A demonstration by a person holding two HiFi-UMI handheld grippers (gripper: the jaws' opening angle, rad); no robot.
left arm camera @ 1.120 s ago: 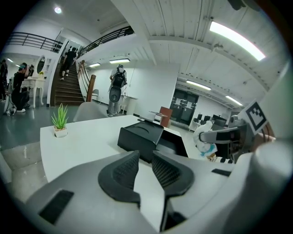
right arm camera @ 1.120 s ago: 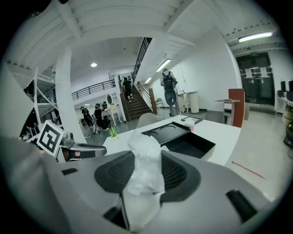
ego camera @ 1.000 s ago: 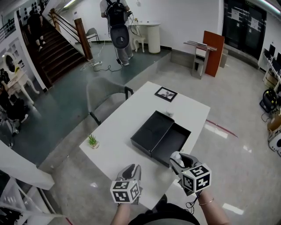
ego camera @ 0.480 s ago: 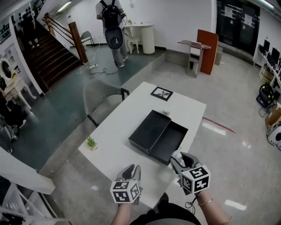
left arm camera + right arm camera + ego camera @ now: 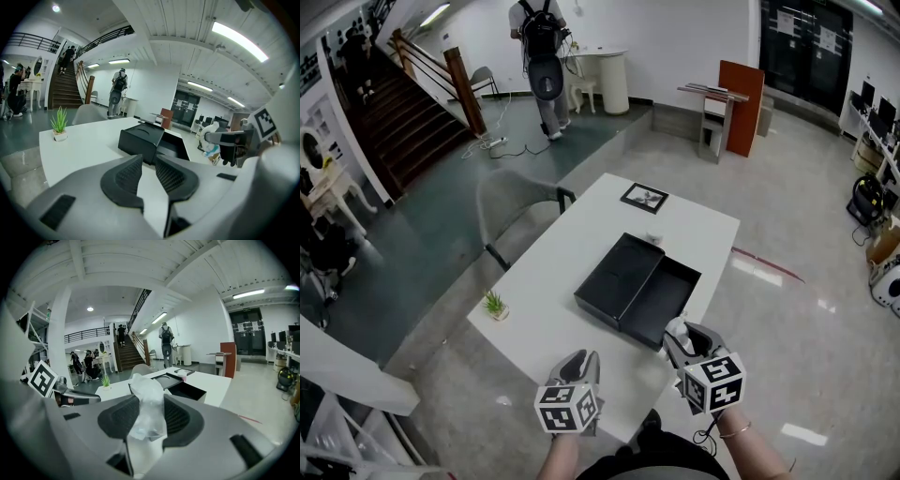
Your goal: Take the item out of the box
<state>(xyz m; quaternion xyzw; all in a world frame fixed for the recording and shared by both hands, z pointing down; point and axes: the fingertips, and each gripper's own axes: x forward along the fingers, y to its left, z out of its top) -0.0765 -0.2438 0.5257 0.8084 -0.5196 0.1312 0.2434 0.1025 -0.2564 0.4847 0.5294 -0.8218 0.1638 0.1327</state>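
Now we grip the plastic-wrapped item [image 5: 146,397] upright in our right tool [image 5: 678,336], jaws just closing on it, at the near corner of the open box [image 5: 637,281]; our left tool [image 5: 581,360] hangs narrow, empty, over the bench [image 5: 546,281]

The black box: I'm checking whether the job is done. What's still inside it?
The black box shows only a dark, bare floor; its near corner is hidden behind the right tool, whose jaws have just been closing on a clear plastic-wrapped item.
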